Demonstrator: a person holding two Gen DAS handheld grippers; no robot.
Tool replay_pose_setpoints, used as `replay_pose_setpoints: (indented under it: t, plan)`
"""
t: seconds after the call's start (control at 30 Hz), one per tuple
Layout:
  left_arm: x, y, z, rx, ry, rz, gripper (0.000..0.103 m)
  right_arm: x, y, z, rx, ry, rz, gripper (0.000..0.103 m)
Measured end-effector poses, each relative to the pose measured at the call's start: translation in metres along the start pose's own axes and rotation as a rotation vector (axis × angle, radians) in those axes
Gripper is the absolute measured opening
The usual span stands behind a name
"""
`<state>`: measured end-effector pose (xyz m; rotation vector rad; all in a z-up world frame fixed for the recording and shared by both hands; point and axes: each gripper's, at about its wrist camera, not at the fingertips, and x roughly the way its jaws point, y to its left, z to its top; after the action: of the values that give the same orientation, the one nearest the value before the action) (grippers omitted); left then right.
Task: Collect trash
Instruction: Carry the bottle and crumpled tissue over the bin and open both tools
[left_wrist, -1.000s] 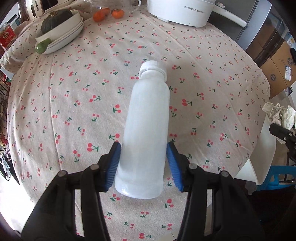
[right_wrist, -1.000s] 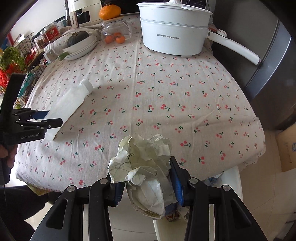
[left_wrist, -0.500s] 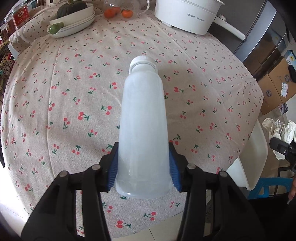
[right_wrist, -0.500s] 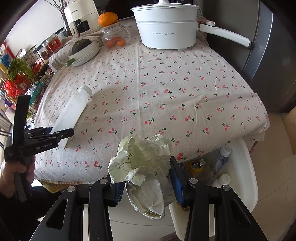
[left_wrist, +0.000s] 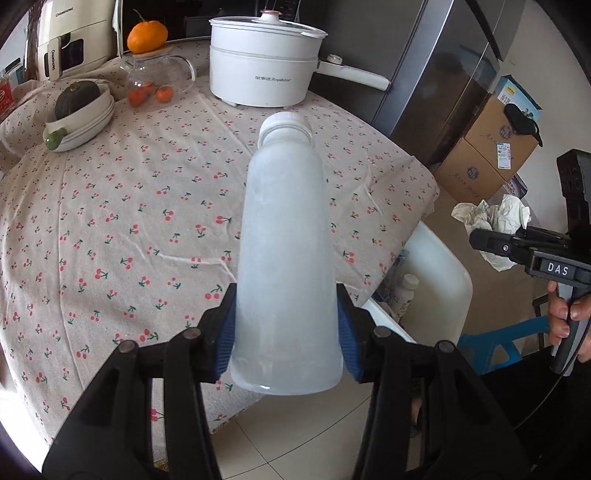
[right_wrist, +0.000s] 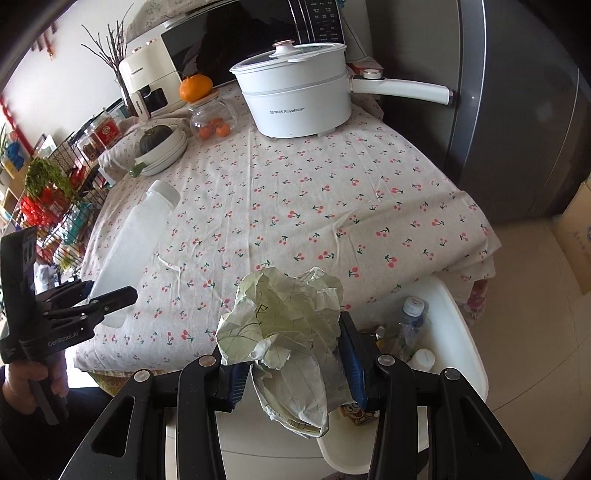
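The left gripper (left_wrist: 286, 328) clamps a frosted bottle (left_wrist: 286, 254) near its base above the table edge; the right gripper (right_wrist: 295, 365) pinches crumpled paper (right_wrist: 286, 332) beside the white bin (right_wrist: 467, 354). Centre each over the bin before letting go

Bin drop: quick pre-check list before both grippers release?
1. Left gripper shut on bottle: ok.
2. Right gripper shut on paper wad: ok.
3. Bin open, with room left beside the bottles already in it: ok.
4. Wad over bin: ok, it hangs above the bin's near edge.
5. Bottle over bin: not ok, it sits over the table edge and floor, bin off to its right.
6. Bottle cap on: ok.
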<state>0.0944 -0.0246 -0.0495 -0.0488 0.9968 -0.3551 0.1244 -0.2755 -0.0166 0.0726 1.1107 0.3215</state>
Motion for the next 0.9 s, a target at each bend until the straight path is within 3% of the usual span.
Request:
replay_pose_setpoints:
  t: [0.2,0.5,0.6,0.77,0.83,0.9]
  plan:
    - [0.007,-0.05,-0.006,0.116,0.032,-0.072,0.05,-0.011,-0.041,-0.017,0.071,-0.002,-0.038,0.045]
    - [0.057,-0.122,-0.016,0.265,0.142,-0.181,0.051,-0.015,-0.092,-0.038,0.189,0.024,-0.088,0.045]
    - [0.078,-0.141,-0.021,0.33,0.148,-0.189,0.051,-0.012,-0.104,-0.043,0.219,0.041,-0.103,0.045]
    - [0.098,-0.151,-0.019,0.354,0.124,-0.201,0.051,-0.009,-0.115,-0.049,0.249,0.063,-0.115,0.045]
    - [0.097,-0.151,-0.015,0.343,0.114,-0.2,0.058,-0.008,-0.117,-0.049,0.258,0.065,-0.114,0.045]
    - [0.09,-0.148,-0.012,0.327,0.098,-0.196,0.073,-0.007,-0.118,-0.049,0.265,0.066,-0.113,0.045]
